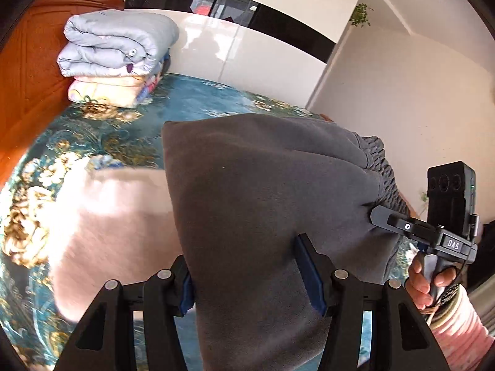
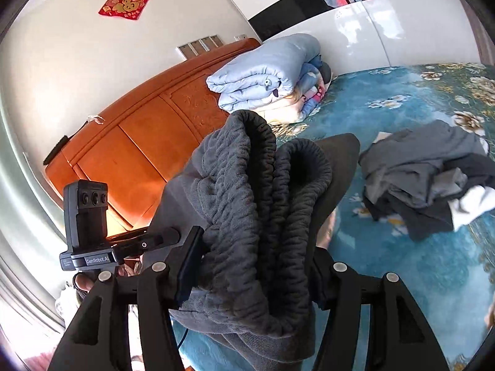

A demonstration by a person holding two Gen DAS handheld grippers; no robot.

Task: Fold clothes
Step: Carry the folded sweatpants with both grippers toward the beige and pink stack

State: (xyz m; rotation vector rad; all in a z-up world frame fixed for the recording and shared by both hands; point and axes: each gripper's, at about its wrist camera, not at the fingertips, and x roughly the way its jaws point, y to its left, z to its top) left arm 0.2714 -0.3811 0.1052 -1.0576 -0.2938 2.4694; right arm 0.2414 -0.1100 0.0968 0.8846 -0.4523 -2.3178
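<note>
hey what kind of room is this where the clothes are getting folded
Most likely a home bedroom. There is a bed with a teal floral bedspread and an orange wooden headboard, folded quilts stacked against it, and a glossy white wardrobe behind. A pile of unfolded clothes lies on the bed.

Grey sweatpants lifted, hanging between both grippers, elastic waistband bunched in right gripper; crumpled clothes pile right of it.

Bright daylight, heavy fisheye warp; bedspread prob. motion-blurred, glare.
</note>
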